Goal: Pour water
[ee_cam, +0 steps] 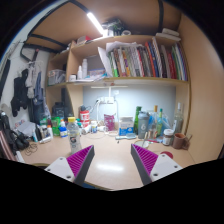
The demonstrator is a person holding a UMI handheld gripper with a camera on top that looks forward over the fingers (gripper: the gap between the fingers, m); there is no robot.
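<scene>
Gripper view looks across a wooden desk [105, 160] toward a cluttered back wall. The gripper [108, 163] hangs above the bare desk with its two fingers spread well apart and nothing between them; the purple pads [148, 160] face an empty gap. At twelve o'clock, well beyond the fingers, a row of bottles and jars lines the desk's far edge, among them a tall clear bottle [72, 131] at about eleven o'clock and a green bottle [138, 120] at one o'clock. Which of these holds the water I cannot tell. A shelf of books [145, 62] sits higher up. By my reading the task has barely begun: no vessel is grasped, nothing is tilted, and choosing, reaching, gripping and pouring all remain.
</scene>
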